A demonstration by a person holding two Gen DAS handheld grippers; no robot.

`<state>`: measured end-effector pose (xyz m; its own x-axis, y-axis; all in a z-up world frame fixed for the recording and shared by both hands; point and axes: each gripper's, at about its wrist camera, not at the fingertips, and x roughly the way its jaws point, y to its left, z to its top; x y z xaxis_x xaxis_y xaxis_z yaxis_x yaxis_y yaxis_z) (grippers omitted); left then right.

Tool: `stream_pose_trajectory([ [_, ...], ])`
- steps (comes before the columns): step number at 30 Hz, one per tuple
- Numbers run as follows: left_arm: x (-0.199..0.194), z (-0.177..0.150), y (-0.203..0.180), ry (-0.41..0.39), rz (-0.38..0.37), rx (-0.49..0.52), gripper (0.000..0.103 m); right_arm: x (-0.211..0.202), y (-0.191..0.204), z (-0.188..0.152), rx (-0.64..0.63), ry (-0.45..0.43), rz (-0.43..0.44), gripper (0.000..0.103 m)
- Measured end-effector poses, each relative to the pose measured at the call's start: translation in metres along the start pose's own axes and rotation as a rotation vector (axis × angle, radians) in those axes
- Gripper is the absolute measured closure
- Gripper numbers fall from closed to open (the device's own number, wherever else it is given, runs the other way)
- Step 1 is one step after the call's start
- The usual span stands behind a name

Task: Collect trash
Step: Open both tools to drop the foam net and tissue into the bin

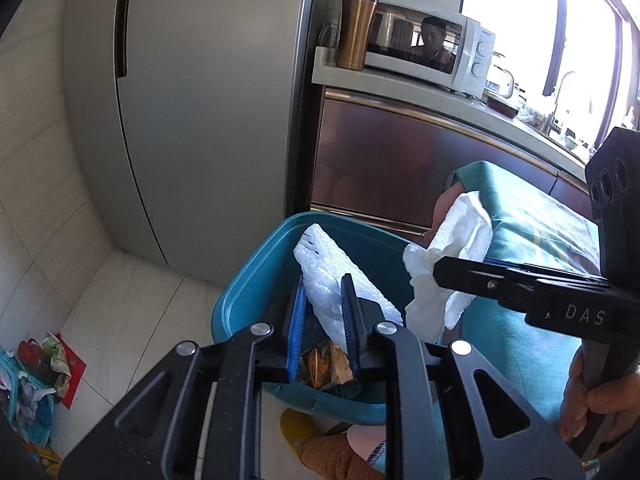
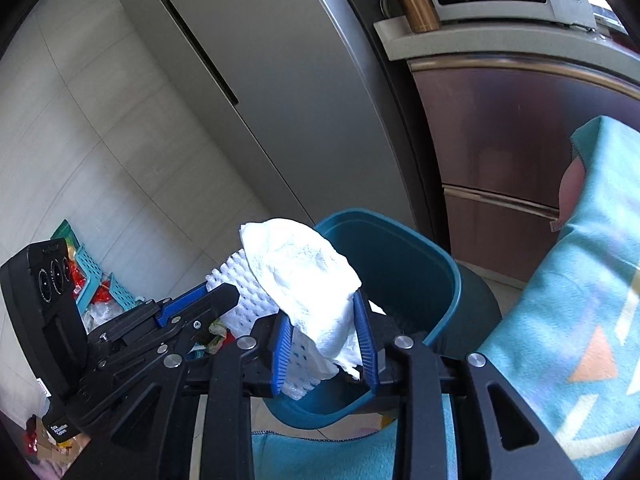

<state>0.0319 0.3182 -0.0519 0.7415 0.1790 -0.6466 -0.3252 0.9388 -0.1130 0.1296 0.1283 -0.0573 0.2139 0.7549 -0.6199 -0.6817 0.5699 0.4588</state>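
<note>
The left gripper (image 1: 324, 320) is pinching a piece of white foam netting (image 1: 332, 280) right over the teal bin (image 1: 240, 308). The right gripper (image 2: 326, 340) is clamped on a crumpled white paper towel (image 2: 304, 276), near the bin's rim and just beside the foam. Both pieces of trash are up in the air above the bin, not in it yet.

To do this part well, I think each hand should get its piece fully over the opening before letting go. The towel hangs close to the rim, so it could catch on the edge or slip down the outside. The foam is light and may drift, so it is best dropped low.

There is already a shiny brown wrapper (image 1: 326, 368) inside the bin.

The bin stands on a pale tiled floor (image 1: 120, 300), beside a big grey fridge (image 1: 200, 100) and next to a table with a teal cloth (image 2: 580, 300). A white microwave (image 1: 440, 48) and a copper cup (image 1: 354, 32) sit on the counter. More clutter lies in a small blue basket (image 2: 94, 268) by the wall.
</note>
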Motion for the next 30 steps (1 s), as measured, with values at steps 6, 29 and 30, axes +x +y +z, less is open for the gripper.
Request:
stream_pose_trajectory([
  [6,0.017,-0.004,-0.002,0.026,0.003,-0.021,0.081,0.007,-0.003,0.001,0.013,0.021,-0.016,0.068],
  [29,-0.016,-0.013,-0.047,-0.049,-0.212,-0.001,0.055,-0.109,-0.020,-0.039,-0.052,-0.161,-0.026,0.058],
  [30,-0.019,-0.014,-0.054,-0.052,-0.236,0.009,0.054,-0.120,-0.022,-0.043,-0.055,-0.175,-0.035,0.058],
])
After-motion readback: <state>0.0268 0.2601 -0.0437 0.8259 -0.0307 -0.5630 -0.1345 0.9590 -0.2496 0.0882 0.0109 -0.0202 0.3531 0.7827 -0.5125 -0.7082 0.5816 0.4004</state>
